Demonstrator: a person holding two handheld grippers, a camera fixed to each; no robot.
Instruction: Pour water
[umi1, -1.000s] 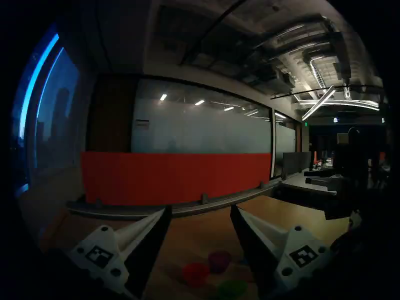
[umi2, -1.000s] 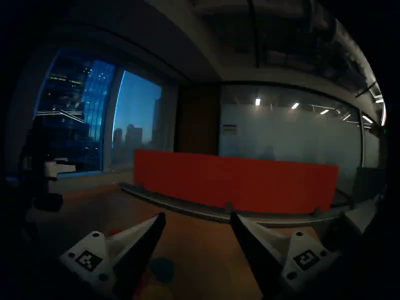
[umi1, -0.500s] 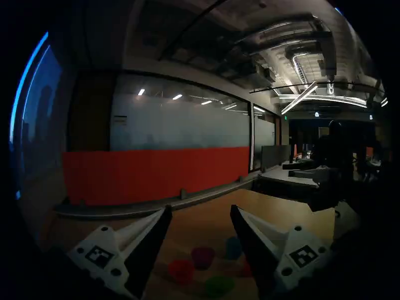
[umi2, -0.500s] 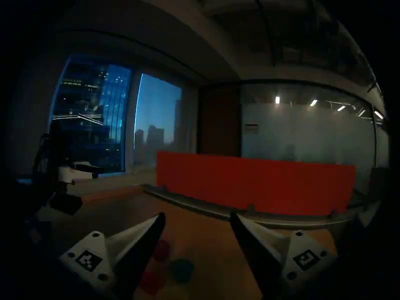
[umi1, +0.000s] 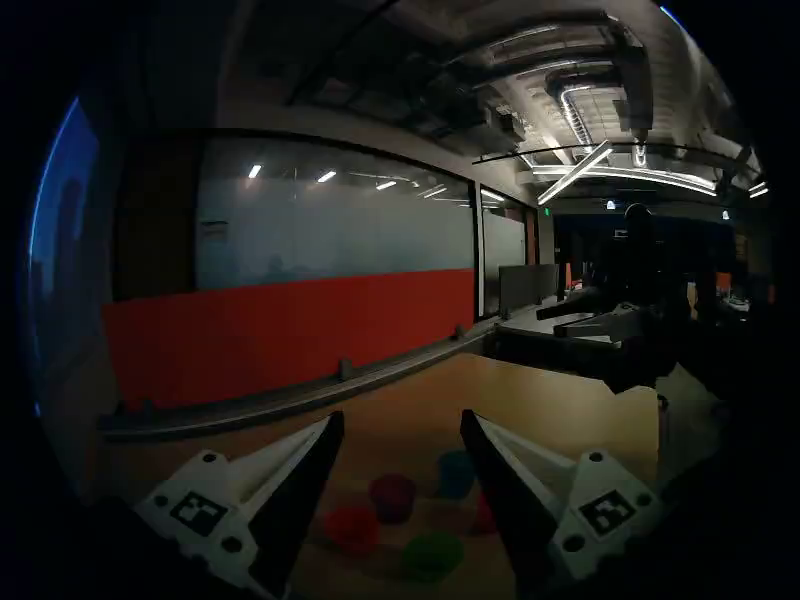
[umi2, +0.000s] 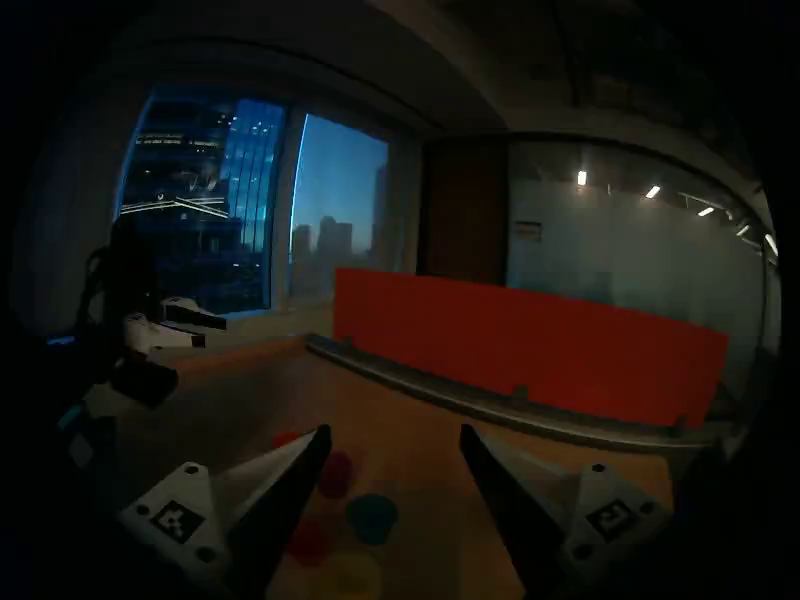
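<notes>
While the left gripper and right gripper hover agape and empty, coloured cups cluster on the wooden table.

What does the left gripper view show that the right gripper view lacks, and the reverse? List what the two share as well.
Left gripper view: ceiling ducts and a strip light. Right gripper view: lit city towers through a window at dusk. Shared: the wooden table, the orange panel below frosted glass, and small coloured cups on the table, among them a teal cup and a maroon cup.
</notes>
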